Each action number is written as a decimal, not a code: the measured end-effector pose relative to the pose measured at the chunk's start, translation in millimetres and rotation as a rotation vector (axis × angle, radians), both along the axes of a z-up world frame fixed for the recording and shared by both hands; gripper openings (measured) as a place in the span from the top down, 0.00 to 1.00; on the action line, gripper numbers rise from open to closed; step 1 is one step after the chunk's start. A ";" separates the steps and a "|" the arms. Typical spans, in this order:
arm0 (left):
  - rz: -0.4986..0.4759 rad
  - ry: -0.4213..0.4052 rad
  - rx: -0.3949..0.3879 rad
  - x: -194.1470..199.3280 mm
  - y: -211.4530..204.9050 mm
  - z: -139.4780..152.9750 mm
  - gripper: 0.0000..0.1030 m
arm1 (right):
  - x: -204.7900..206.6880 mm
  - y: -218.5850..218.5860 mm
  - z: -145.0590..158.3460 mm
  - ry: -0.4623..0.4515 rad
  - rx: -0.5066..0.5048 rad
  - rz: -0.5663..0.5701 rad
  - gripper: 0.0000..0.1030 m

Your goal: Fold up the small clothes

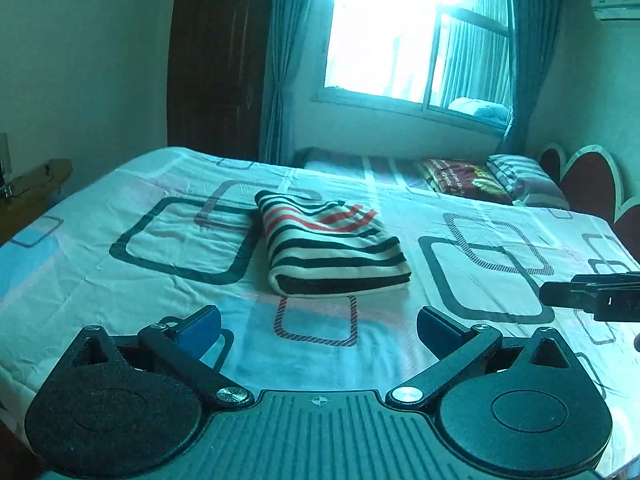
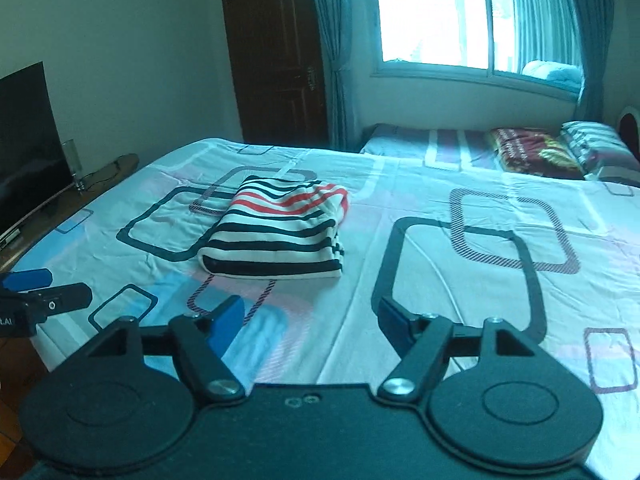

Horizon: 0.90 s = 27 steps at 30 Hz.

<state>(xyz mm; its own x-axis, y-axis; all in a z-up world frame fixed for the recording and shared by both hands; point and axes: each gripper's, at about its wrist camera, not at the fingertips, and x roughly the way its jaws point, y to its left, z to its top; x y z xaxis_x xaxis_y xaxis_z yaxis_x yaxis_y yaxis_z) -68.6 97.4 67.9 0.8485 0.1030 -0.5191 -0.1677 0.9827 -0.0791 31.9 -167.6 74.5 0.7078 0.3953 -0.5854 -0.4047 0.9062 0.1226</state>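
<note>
Resting folded on the bed (image 1: 100,264), well ahead of both tools, the striped garment (image 1: 332,252) looks finished, so the main risk is a careless return. Both the left hand-held gripper (image 1: 319,326) and the right hand-held gripper (image 2: 311,318) hang above the sheet with jaws spread apart and nothing between them. Dragging a finger across the top layer, or pinching only the loose upper flap, would likely pull the bundle open again.

Blown-out window (image 1: 400,28) glare, fisheye-warped edges
</note>
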 end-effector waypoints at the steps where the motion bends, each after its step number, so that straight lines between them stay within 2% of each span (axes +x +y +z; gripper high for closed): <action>1: -0.003 0.000 -0.001 -1.8 -2.8 1.0 0.00 | -4.2 -1.4 1.7 -0.004 0.004 -0.007 0.30; 10: -0.024 -0.022 -0.013 -20.7 -23.5 8.3 0.00 | -29.0 -8.1 9.3 -0.043 -0.016 -0.014 0.29; 27: -0.024 -0.041 0.007 -21.7 -33.8 16.7 0.00 | -32.2 -13.8 13.0 -0.063 -0.005 -0.013 0.28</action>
<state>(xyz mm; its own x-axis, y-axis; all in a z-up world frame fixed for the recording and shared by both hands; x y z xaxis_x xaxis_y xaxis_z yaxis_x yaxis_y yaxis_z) -90.4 63.6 84.6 0.8715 0.0858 -0.4829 -0.1407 0.9869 -0.0787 -0.3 -181.4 87.5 0.7484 0.3829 -0.5415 -0.3997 0.9120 0.0923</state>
